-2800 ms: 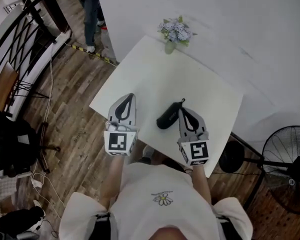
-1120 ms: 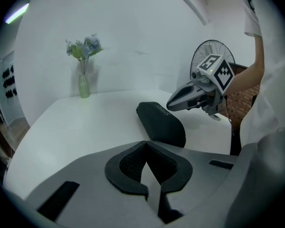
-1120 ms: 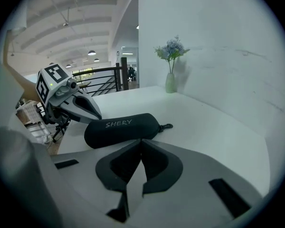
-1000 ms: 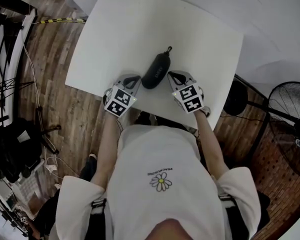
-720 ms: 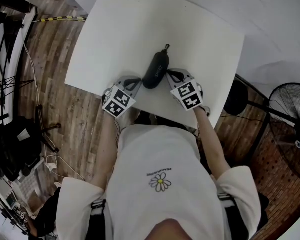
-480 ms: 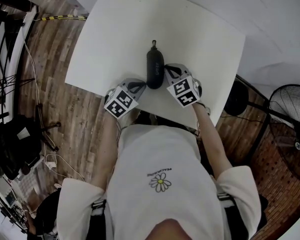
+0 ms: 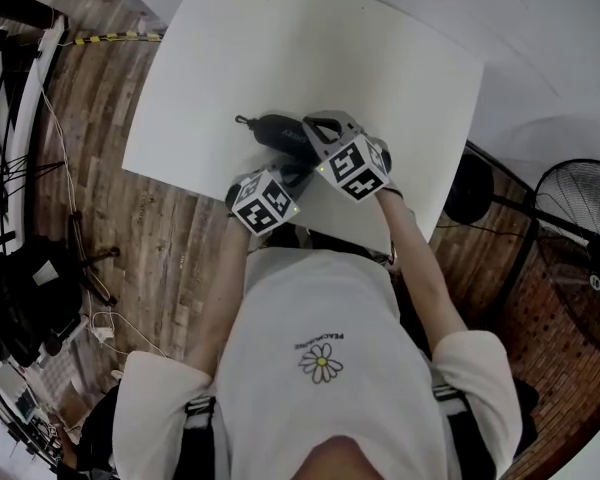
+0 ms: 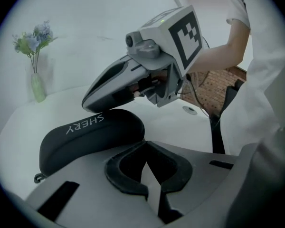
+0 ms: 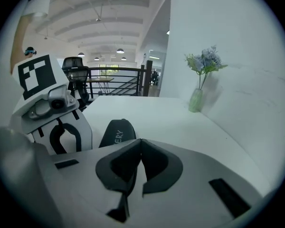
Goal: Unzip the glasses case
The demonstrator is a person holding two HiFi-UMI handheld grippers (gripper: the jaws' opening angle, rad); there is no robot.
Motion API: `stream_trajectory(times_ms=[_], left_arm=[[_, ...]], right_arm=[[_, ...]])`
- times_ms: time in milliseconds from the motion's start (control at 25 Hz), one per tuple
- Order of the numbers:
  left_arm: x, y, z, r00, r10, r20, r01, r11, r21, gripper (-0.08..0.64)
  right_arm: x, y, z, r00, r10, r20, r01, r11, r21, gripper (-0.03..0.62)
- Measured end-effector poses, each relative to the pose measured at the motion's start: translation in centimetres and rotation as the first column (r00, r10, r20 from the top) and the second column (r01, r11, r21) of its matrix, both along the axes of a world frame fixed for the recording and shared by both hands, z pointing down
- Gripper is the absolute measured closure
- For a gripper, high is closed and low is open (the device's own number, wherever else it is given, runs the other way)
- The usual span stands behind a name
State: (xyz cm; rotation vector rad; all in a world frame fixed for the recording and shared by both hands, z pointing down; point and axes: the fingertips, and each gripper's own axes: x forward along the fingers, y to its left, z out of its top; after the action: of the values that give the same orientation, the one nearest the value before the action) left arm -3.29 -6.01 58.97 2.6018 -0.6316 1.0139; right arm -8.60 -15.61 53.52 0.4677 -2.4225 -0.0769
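Filling the upper half of the head view, a white desk (image 7: 400,78) stands on a plank floor (image 7: 100,218). A person in a white shirt (image 7: 280,388) leans over its near edge. A black fan (image 7: 580,258) stands on the floor to the right.

The right gripper (image 9: 140,140) reaches in from the right. Its jaws are pressed together at the tips with nothing between them. From its own view the desk runs on ahead, and the case lies just left of the tips. The left gripper (image 8: 145,144) comes in from the near edge, and its jaws also meet at the tips, empty. In the head view the two marker cubes sit close together, the right one farther up the desk.

The glasses case (image 7: 278,131), black and oval, lies on the desk near the near edge with its long side running left to right. It is closed. In the left gripper view its rounded end sits right at that gripper's tips, and the right gripper's nose hangs low over its top. I cannot tell whether either one touches it.

A green vase (image 9: 195,100) with pale flowers stands at the desk's far edge, well apart from the case. A small loop (image 7: 242,121) sticks out of the case's left end.
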Motion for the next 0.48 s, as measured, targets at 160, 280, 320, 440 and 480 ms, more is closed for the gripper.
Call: stream_trajectory(times_ms=[160, 280, 320, 440, 480], left_arm=[[0.5, -0.9, -0.6, 1.000, 0.002, -0.016, -0.002, 1.000, 0.013, 0.546], [0.4, -0.9, -1.1, 1.000, 0.015, -0.014, -0.014, 1.000, 0.013, 0.546], [0.3, -0.8, -1.5, 1.000, 0.011, -0.022, -0.011, 1.000, 0.011, 0.546], [-0.4, -1.3, -3.7, 0.998, -0.028, -0.049, 0.029, 0.999, 0.023, 0.546], [-0.9, -1.8, -4.6, 0.998, -0.048, -0.048, 0.050, 0.998, 0.049, 0.546]], right_arm=[[0.5, -0.3, -0.4, 0.999, 0.044, 0.013, -0.044, 0.999, 0.002, 0.586], [1.9, -0.6, -0.6, 0.992, 0.127, 0.023, -0.127, 0.992, -0.004, 0.585], [2.7, -0.8, -0.7, 0.983, 0.182, 0.036, -0.182, 0.983, -0.014, 0.586], [6.2, -0.8, -1.3, 0.908, 0.402, 0.115, -0.392, 0.914, -0.100, 0.584], [7.4, -0.4, -1.4, 0.868, 0.474, 0.144, -0.457, 0.878, -0.141, 0.584]])
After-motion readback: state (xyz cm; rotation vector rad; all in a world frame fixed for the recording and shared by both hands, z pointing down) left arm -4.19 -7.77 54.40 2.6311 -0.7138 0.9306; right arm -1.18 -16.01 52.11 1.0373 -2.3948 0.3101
